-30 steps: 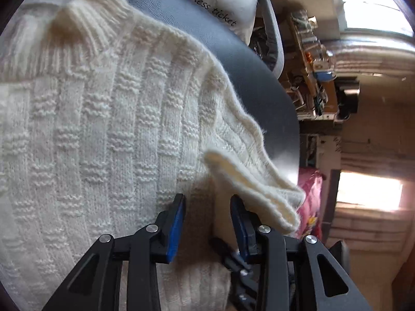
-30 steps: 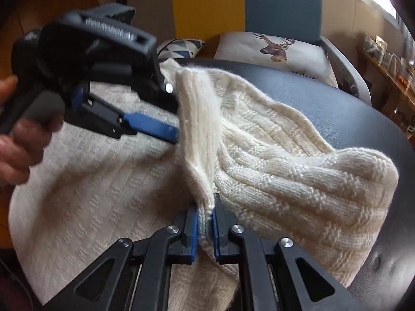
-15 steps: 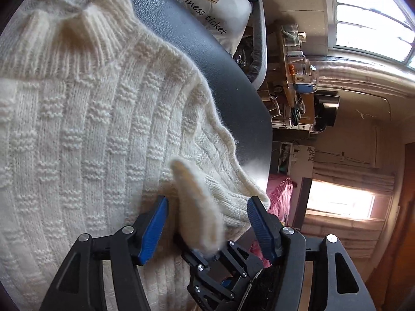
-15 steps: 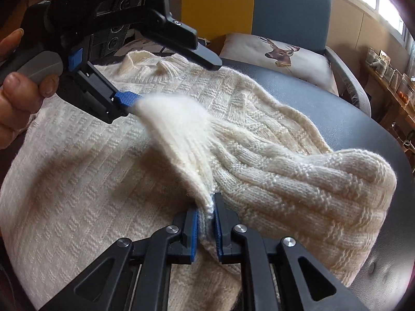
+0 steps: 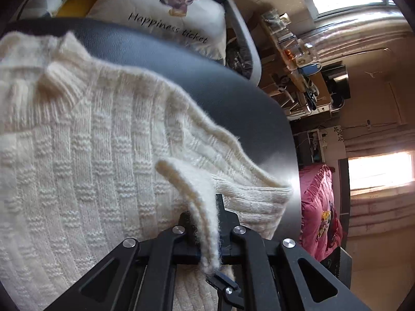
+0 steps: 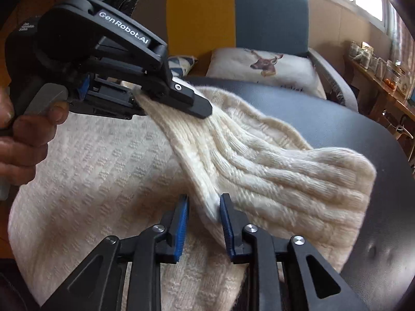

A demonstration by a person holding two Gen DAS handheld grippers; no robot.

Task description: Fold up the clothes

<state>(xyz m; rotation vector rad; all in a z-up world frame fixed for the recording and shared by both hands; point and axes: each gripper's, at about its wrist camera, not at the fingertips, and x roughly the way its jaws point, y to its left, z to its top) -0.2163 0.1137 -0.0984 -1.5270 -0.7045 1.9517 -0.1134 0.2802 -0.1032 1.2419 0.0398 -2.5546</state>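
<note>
A cream knitted sweater point(image 5: 77, 168) lies spread on a dark round table point(image 5: 220, 90). My left gripper point(image 5: 205, 215) is closing, and its pads pinch the end of the sweater's sleeve point(image 5: 192, 181), which is raised above the body. In the right wrist view the left gripper point(image 6: 155, 103) holds that sleeve point(image 6: 259, 168) up at the far left. The sleeve slopes down and bunches toward the right. My right gripper point(image 6: 203, 223) is opening; a fold of the sleeve sits between its blue pads point(image 6: 181, 225) without being pressed.
A person's hand point(image 6: 23, 140) grips the left tool. Behind the table point(image 6: 337, 124) stand a yellow and teal chair point(image 6: 233, 13) and a deer cushion point(image 6: 264, 64). A cluttered shelf point(image 6: 376, 64) runs along the right wall. A pink blanket point(image 5: 319, 215) lies beyond the table edge.
The left gripper opened wide around the sleeve end, then shut on it and rose. The right gripper, shut on the sleeve fold before, has parted its jaws.
</note>
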